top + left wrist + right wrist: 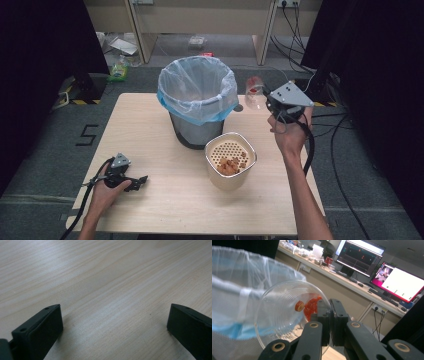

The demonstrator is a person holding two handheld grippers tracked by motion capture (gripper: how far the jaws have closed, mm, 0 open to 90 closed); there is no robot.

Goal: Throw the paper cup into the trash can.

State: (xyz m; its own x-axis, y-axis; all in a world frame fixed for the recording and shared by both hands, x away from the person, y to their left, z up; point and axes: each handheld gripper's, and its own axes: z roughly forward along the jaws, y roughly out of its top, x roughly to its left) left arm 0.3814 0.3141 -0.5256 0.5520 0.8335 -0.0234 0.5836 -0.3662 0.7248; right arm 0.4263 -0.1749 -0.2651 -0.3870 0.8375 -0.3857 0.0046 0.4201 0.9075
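Observation:
My right gripper (267, 101) is raised beside the bin, shut on the rim of a clear plastic cup (255, 92). In the right gripper view the jaws (329, 308) pinch the wall of the cup (282, 315), which lies on its side with red food bits (312, 306) inside. A grey bin (197, 95) with a pale blue liner (237, 290) stands just left of the cup. A cream container (230, 160) with a perforated insert and brown food stands in front of the bin. My left gripper (140, 181) rests on the table, its jaws (113, 320) open over bare wood.
The wooden table (150, 125) has free room on its left half and front. Cables (345, 150) trail across the floor at the right. A desk with monitors (372, 267) stands behind the bin in the right gripper view.

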